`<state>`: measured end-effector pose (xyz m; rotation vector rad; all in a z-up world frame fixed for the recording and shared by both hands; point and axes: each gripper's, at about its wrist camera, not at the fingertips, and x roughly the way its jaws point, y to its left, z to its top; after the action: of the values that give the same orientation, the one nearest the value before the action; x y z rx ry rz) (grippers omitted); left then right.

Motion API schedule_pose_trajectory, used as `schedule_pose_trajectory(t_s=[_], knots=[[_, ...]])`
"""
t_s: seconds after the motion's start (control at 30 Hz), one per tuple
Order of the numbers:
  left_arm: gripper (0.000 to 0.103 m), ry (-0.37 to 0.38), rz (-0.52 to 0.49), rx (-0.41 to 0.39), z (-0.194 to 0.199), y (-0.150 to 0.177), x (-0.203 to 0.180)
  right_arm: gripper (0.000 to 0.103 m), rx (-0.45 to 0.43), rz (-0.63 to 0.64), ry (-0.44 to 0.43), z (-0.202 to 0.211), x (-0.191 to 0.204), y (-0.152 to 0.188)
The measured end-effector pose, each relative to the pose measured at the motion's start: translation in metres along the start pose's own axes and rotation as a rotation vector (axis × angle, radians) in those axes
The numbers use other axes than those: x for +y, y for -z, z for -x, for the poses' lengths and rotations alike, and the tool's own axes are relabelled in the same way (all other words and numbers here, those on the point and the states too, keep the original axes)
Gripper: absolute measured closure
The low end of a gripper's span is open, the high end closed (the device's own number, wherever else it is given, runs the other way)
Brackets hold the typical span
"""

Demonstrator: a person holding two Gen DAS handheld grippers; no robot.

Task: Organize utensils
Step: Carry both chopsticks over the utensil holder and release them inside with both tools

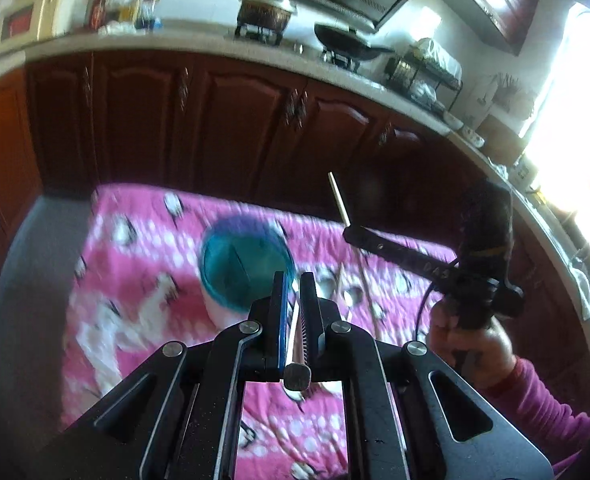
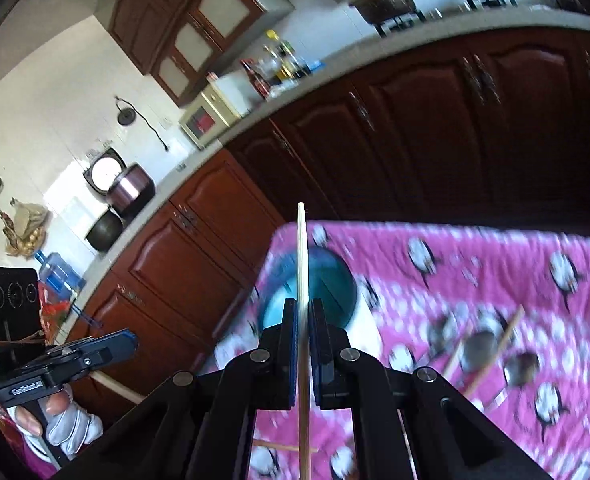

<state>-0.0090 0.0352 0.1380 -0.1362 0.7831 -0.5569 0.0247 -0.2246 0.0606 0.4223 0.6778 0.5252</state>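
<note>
Chopstick [image 2: 302,280] in your right gripper [image 2: 303,320]: the jaws are clenched on its pale wooden shaft, which runs straight up between the blue-padded fingers [image 2: 291,344] and out past their tips, its far end crossing the teal cup [image 2: 323,280] in the right wrist view. Seen from the left wrist camera, that same chopstick [image 1: 338,199] sticks up and to the left from the right gripper [image 1: 359,236], which your right hand [image 1: 473,344] holds above the right part of the table.

Your left gripper [image 1: 293,292] is clamped on a metal spoon [image 1: 295,356]: its flat handle end shows at the base of the fingers [image 1: 281,320] and the shaft runs forward between them. The bowl end is hidden by the fingers, so you cannot tell how far it reaches. The gripper hangs over the middle of the table, just on the near side of the teal cup [image 1: 245,264].

The cup stands upright on the pink penguin-print cloth [image 1: 143,264] that covers the table, toward its far-left part. More spoons [image 2: 483,346] and loose chopsticks [image 2: 495,354] lie scattered on the cloth [image 2: 495,272] to the right of the cup, well apart from it; motion blur keeps you from counting them. Another chopstick [image 2: 285,447] lies flat near the table's near edge, under the right gripper.
</note>
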Motion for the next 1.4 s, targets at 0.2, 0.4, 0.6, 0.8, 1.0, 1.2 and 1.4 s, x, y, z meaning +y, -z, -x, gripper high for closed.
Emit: schedule_pose_trajectory(t_s=[0.2, 0.4, 0.6, 0.8, 1.0, 1.2, 1.4], knots=[[0.098, -0.081, -0.047, -0.098, 0.019, -0.051, 0.010, 0.098, -0.099, 0.022, -0.005, -0.038, 0.007, -0.030], [0.098, -0.145, -0.031, -0.117, -0.008, -0.078, 0.033, 0.098, -0.148, 0.074, 0.039, -0.081, 0.001, -0.037], [0.098, -0.177, -0.046, -0.098, -0.044, -0.084, 0.041, 0.098, -0.193, 0.076, 0.094, -0.104, -0.011, -0.044], [0.098, -0.205, -0.042, -0.058, -0.077, -0.077, 0.043, 0.098, -0.220, 0.175, 0.155, -0.115, -0.006, -0.036], [0.098, -0.215, -0.028, -0.023, -0.099, -0.066, 0.043, 0.098, -0.182, 0.205, 0.150, -0.103, -0.007, -0.016], [0.098, -0.240, 0.002, 0.014, -0.121, -0.063, 0.045, 0.098, -0.091, 0.187, 0.142, -0.097, -0.014, -0.005], [0.097, -0.257, 0.044, 0.024, -0.127, -0.059, 0.055, 0.095, -0.016, 0.141, 0.153, -0.091, -0.021, -0.001]])
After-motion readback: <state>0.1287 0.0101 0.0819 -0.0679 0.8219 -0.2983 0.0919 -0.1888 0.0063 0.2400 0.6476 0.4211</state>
